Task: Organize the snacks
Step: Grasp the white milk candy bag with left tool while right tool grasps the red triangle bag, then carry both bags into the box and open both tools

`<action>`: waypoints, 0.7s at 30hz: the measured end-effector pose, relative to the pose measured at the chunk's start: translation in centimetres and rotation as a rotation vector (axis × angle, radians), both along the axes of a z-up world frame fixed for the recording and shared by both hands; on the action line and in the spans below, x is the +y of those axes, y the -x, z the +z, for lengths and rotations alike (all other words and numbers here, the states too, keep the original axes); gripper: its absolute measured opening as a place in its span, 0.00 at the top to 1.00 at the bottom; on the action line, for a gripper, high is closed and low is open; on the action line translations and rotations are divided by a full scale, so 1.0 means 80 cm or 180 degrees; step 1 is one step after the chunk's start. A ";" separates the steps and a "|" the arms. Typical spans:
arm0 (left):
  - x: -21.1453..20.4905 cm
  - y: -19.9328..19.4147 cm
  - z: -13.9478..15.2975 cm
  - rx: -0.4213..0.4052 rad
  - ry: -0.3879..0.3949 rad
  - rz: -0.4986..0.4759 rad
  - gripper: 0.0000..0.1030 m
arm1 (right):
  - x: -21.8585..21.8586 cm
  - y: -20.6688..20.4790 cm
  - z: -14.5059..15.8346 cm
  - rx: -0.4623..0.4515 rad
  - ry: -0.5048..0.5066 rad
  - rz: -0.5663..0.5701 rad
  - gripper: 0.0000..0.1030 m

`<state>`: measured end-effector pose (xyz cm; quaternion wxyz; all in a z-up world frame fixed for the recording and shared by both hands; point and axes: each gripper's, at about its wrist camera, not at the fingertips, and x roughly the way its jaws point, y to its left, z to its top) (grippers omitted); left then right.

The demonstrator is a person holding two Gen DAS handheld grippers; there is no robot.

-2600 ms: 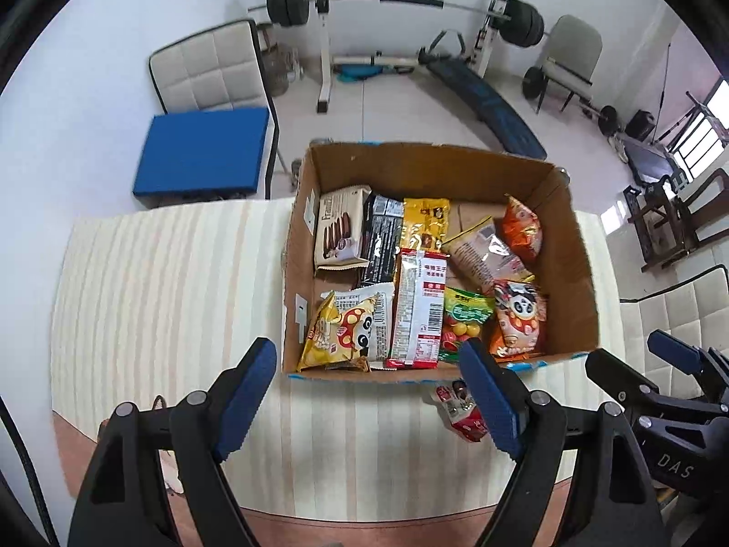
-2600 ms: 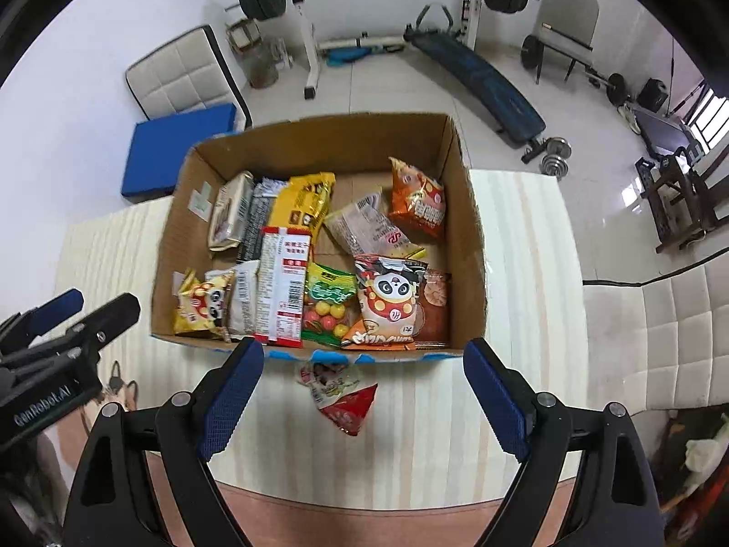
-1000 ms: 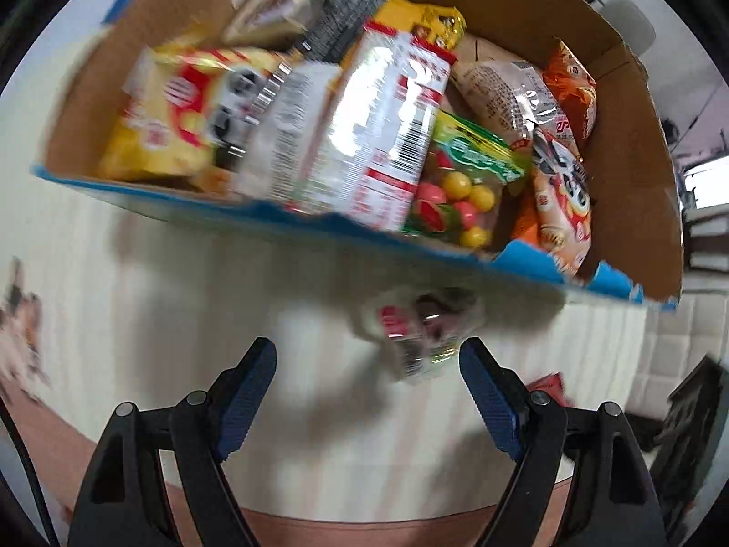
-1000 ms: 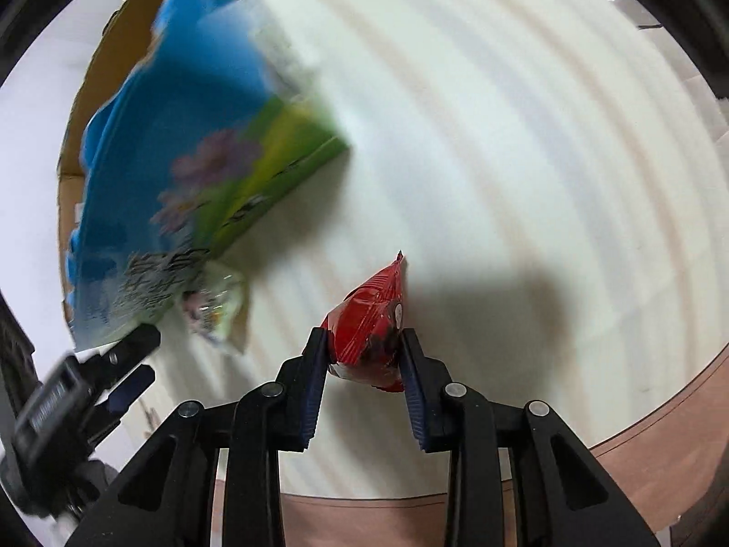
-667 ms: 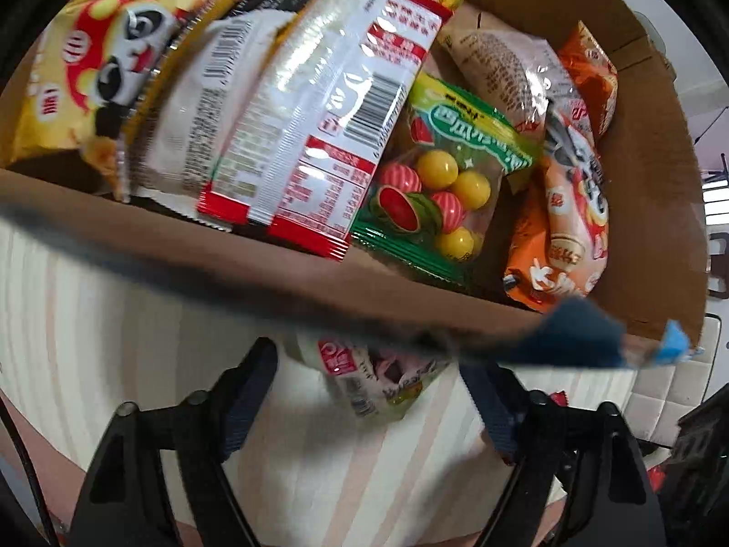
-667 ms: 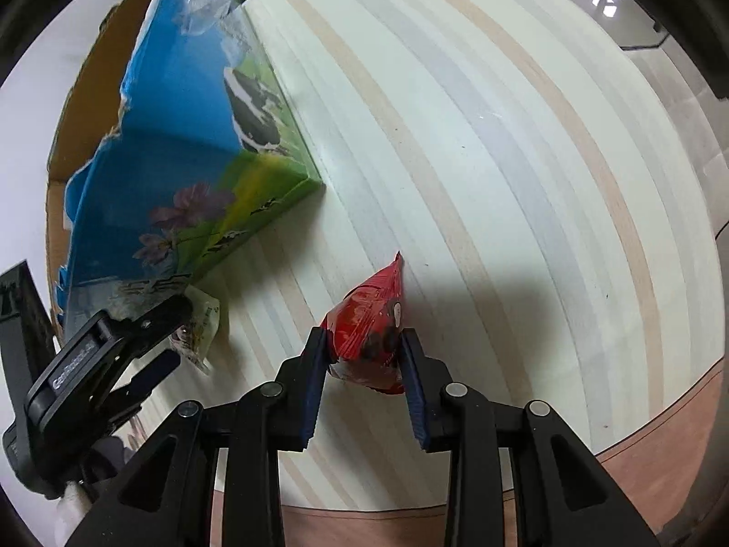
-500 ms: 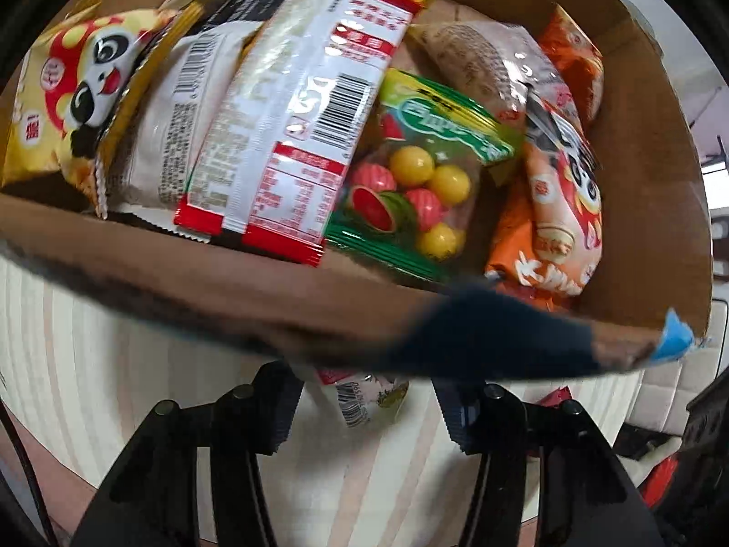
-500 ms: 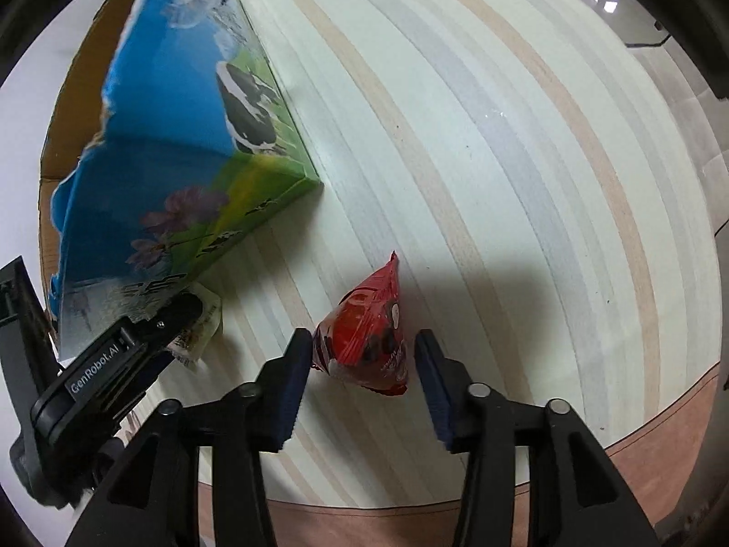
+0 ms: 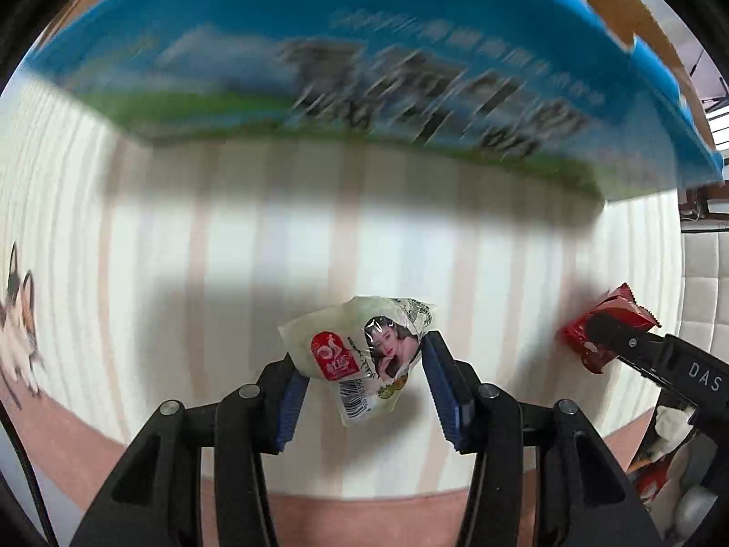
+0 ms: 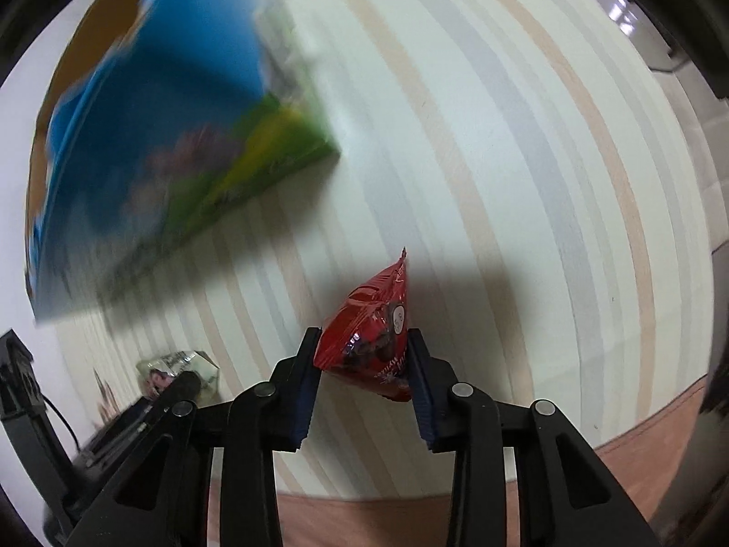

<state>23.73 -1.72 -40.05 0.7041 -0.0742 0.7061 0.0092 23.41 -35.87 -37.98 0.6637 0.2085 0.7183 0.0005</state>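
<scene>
Left gripper (image 9: 362, 380) jaws clenched on white snack packet (image 9: 364, 355), right gripper (image 10: 364, 374) jaws clenched on red snack packet (image 10: 371, 342), both just in front of blue cardboard box (image 9: 364, 68) on striped desk (image 9: 182, 273).

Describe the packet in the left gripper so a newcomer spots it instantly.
Start at the big blue-and-green printed box on the striped tablecloth. In front of its near wall, the left gripper pinches a pale translucent packet between blue fingers. Unlike the glossy red packet in the right gripper, it shows a woman's portrait and a barcode.
</scene>
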 end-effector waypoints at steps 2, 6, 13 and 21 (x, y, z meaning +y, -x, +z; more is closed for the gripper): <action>0.007 0.016 -0.001 0.0054 -0.0013 -0.0018 0.55 | 0.013 0.012 0.001 0.0074 0.0032 0.0210 0.63; 0.019 0.050 -0.007 0.0165 0.0009 -0.0030 0.55 | 0.035 0.054 -0.003 0.0243 0.0076 0.0610 0.63; 0.028 0.067 -0.015 0.0234 0.0149 0.0020 0.52 | 0.059 0.079 -0.013 0.0322 0.0117 0.0705 0.62; 0.088 0.067 -0.020 0.0319 0.0244 0.0084 0.50 | 0.057 0.070 -0.009 0.0341 0.0110 0.0579 0.61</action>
